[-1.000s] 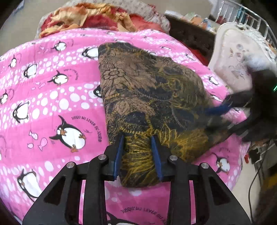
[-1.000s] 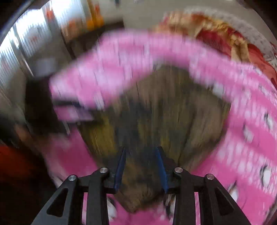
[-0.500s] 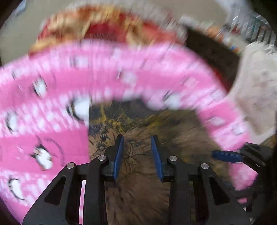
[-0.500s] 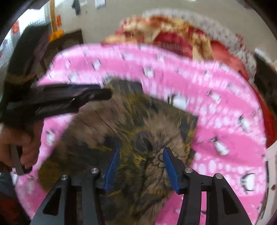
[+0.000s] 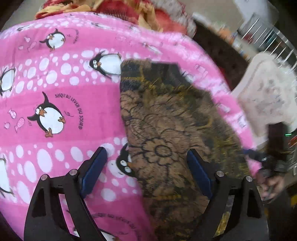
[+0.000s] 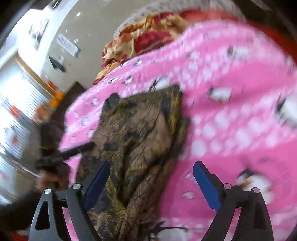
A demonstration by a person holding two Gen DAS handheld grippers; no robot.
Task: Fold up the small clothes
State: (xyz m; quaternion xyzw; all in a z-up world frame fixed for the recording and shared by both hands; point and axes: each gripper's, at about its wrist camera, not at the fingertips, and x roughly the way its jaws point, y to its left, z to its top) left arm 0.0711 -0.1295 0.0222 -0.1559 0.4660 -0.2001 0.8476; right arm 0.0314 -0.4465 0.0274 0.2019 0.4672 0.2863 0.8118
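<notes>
A brown and yellow patterned garment (image 5: 167, 133) lies folded on a pink penguin blanket (image 5: 55, 103). My left gripper (image 5: 146, 170) is open and empty, its jaws wide apart above the garment's near left edge. In the right wrist view the garment (image 6: 141, 140) lies rumpled, with a raised fold running toward the camera. My right gripper (image 6: 150, 181) is open and empty above the garment's near right edge. The right gripper also shows blurred in the left wrist view (image 5: 259, 157), at the garment's right edge.
A red and orange crumpled cloth (image 5: 104, 9) lies at the blanket's far end. A white cushioned chair (image 5: 265, 96) and a wire rack (image 5: 267, 37) stand to the right. Shelves and a bright window (image 6: 16, 111) show at the left of the right wrist view.
Both grippers have opened wide and let go of the garment, which now lies folded over on the blanket. Both have pulled back from it.
</notes>
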